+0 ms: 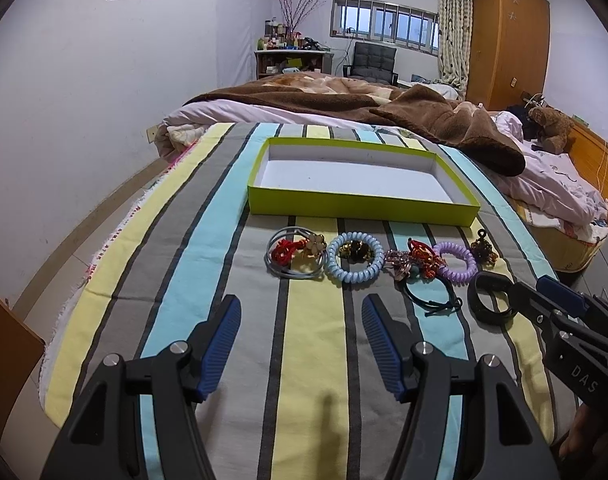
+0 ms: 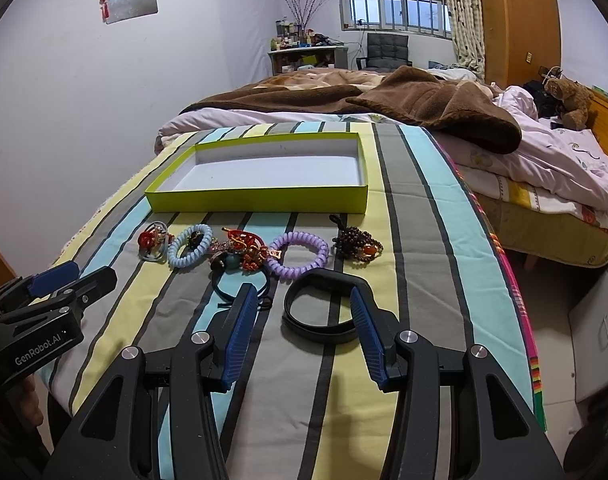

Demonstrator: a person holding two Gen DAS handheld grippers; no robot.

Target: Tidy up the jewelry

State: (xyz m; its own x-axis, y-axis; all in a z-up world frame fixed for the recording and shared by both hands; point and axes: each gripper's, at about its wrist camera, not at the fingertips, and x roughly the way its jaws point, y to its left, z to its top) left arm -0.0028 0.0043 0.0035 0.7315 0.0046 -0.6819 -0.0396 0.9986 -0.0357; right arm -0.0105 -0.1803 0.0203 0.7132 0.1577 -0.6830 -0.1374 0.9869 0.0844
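Observation:
A shallow lime-green box (image 1: 360,208) (image 2: 259,202) with a white floor lies on the striped bedspread. In front of it is a row of jewelry: grey rings with a red knot (image 1: 295,254), a light blue coil bracelet (image 1: 356,262) (image 2: 189,250), a red ornament (image 2: 247,250), a purple coil bracelet (image 1: 456,262) (image 2: 299,254), a dark bead bracelet (image 2: 358,244) and a black hair tie (image 1: 432,300). My right gripper (image 2: 301,300) (image 1: 532,286) is open, with a black band (image 2: 320,334) (image 1: 488,300) lying between its fingers. My left gripper (image 1: 299,312) (image 2: 87,274) is open and holds nothing, just short of the row.
A brown blanket (image 1: 444,120) and pale bedding are heaped beyond the box. A teddy bear (image 2: 568,100) sits at the far right by a wooden wardrobe (image 1: 508,36). The bedspread's edge (image 2: 512,280) drops to the floor on the right; a wall runs along the left.

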